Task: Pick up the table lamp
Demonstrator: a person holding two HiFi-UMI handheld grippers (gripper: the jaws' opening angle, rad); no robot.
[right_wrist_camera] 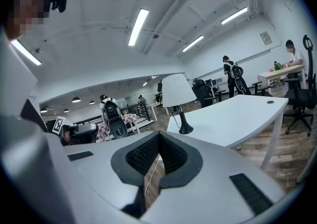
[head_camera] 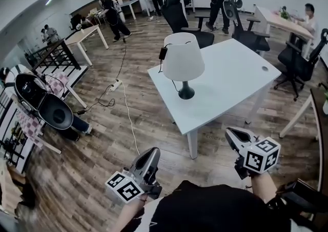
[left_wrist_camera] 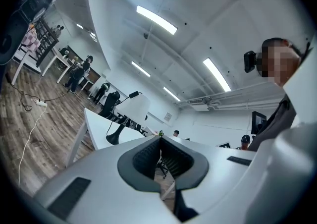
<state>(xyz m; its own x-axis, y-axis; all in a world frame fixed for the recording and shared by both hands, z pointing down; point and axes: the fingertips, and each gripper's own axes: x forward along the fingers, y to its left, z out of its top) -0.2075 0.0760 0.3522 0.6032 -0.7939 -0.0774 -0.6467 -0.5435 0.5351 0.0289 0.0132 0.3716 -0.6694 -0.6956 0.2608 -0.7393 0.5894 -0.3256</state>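
Head view: table lamp (head_camera: 183, 61) upright on the white desk (head_camera: 233, 79), grippers empty.
Jaws of the left gripper (head_camera: 151, 152) and right gripper (head_camera: 230, 133) are closed together on nothing, well apart from the lamp's smooth white conical shade and dark rounded base.

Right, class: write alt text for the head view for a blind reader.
A white-shaded table lamp with a dark base stands on a white table in an office. Nearer the camera, the left claw and right claw, both shut and empty, are short of the table.
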